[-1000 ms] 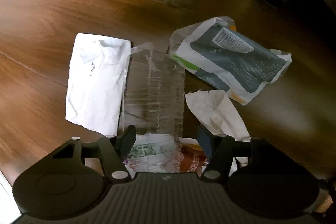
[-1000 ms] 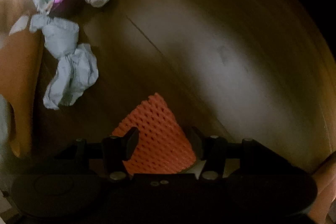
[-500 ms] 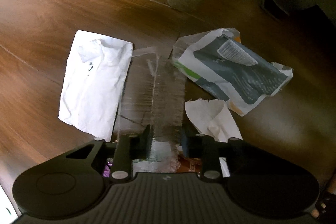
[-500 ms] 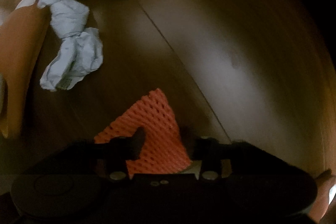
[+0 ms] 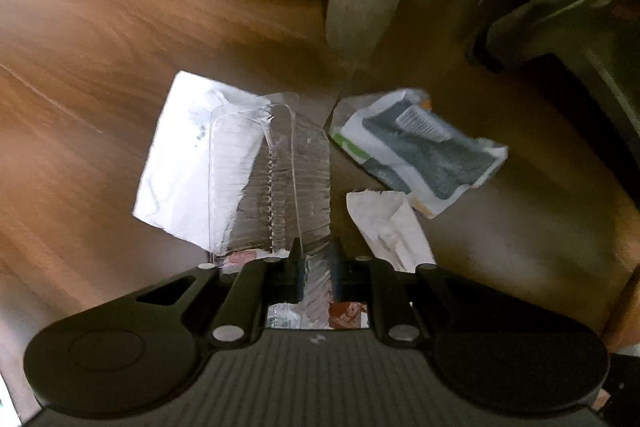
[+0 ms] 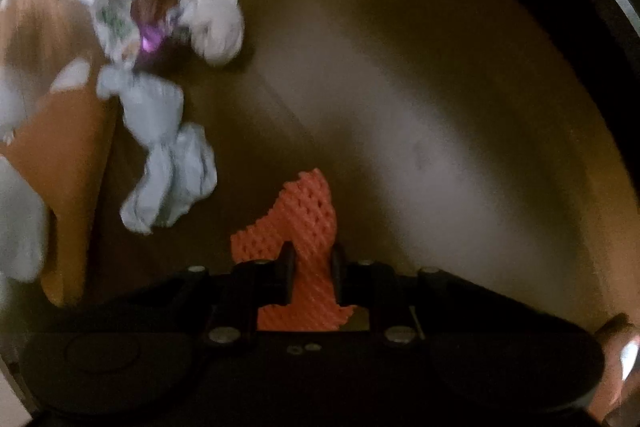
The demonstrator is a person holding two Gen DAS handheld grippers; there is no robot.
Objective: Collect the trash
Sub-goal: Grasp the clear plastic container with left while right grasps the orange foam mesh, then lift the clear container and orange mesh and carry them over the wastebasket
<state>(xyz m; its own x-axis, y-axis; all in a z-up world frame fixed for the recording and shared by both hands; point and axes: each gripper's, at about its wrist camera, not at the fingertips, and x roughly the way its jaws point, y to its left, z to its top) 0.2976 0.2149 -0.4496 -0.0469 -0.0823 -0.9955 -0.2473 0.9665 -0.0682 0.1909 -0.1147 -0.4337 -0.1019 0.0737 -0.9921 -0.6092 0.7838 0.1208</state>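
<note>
On the wood floor [image 5: 80,39], the left gripper [image 5: 316,267] pinches a clear plastic tray [image 5: 272,179] that overlaps a white paper [image 5: 180,163]; a printed wrapper [image 5: 420,151] lies beside it. The right gripper [image 6: 312,275] pinches orange foam netting [image 6: 304,223], crumpled paper [image 6: 168,159] nearby

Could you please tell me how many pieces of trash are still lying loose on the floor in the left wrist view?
3: a white paper sheet at left, partly under the clear plastic container in the left claw; a grey-green packet at right; a crumpled tissue below it. More may be hidden.
</note>
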